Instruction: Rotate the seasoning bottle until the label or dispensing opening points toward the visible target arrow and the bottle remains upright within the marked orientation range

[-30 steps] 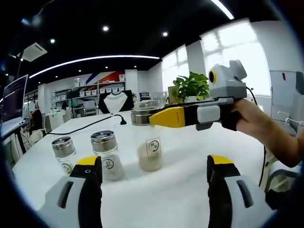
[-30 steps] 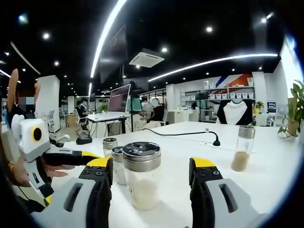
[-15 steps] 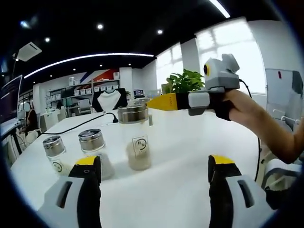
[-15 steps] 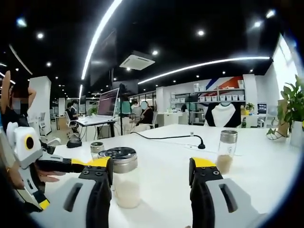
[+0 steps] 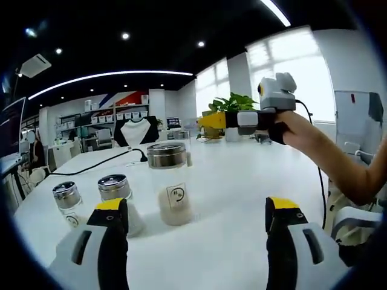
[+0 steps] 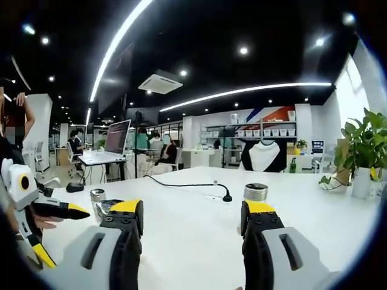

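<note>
Three glass seasoning bottles with metal lids stand upright on the white table (image 5: 236,193). The tallest bottle (image 5: 170,184), its round label facing me, stands just ahead of my left gripper (image 5: 196,208), which is open and holds nothing. A medium bottle (image 5: 117,194) and a small bottle (image 5: 67,202) stand to its left. My right gripper (image 5: 211,121) hovers high over the table, held by a hand. In the right gripper view my right gripper (image 6: 191,208) is open and empty, with one bottle (image 6: 256,192) behind its right jaw and another bottle (image 6: 97,196) beside the left jaw.
A black cable (image 5: 112,159) with a plug (image 6: 227,197) lies across the far table. A potted plant (image 6: 363,142) stands at the table's right end. My left gripper (image 6: 60,232) shows low at the left. Desks, monitors and seated people fill the room behind.
My right gripper has lifted up and away from the bottles, so the big lidded bottle has dropped out of its view. The left view has pulled back slightly; the bottles stay put.
</note>
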### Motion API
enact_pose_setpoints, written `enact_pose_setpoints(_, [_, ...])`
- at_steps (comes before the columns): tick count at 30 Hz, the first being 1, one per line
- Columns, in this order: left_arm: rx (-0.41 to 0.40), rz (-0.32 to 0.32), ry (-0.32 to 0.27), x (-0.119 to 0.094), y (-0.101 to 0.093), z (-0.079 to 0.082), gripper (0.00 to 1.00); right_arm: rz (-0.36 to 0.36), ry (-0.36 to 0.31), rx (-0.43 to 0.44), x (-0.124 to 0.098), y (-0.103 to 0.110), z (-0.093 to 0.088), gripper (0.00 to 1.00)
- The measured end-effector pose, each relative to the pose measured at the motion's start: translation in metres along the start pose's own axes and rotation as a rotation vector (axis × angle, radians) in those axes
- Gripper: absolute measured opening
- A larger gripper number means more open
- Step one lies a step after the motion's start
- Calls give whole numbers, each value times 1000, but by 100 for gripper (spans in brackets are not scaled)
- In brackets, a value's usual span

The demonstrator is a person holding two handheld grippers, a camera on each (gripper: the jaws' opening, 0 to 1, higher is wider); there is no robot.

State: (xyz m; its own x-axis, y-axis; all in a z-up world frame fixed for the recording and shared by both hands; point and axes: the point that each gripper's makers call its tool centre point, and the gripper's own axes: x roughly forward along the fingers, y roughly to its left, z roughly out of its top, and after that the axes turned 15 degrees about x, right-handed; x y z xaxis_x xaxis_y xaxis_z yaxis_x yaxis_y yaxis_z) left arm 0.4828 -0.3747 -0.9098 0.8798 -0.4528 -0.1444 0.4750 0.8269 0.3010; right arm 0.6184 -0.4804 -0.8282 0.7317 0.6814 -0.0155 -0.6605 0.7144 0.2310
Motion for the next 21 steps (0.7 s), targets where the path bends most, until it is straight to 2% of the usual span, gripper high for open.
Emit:
enact_pose_setpoints(7, [-9,1,2,-2,1,-2,99,-42,-39,-4,-1,-23,21,66])
enact_pose_setpoints(11, [-8,-1,0,-2,0,-1,100,-53,-41,-21,2,-28,27,66])
enact_pose_setpoints(14, [13,15,-19,-4,1,3,99,-62,-31,-22,7,-32,23,66])
enact_pose_setpoints(17, [16,-3,-26,-3,-1,4,100,-72,-11,-13,13,-38,15,66])
enact_pose_setpoints(21, [24,-10,-14,0,-1,1,99,-81,6,-5,24,-46,5,64])
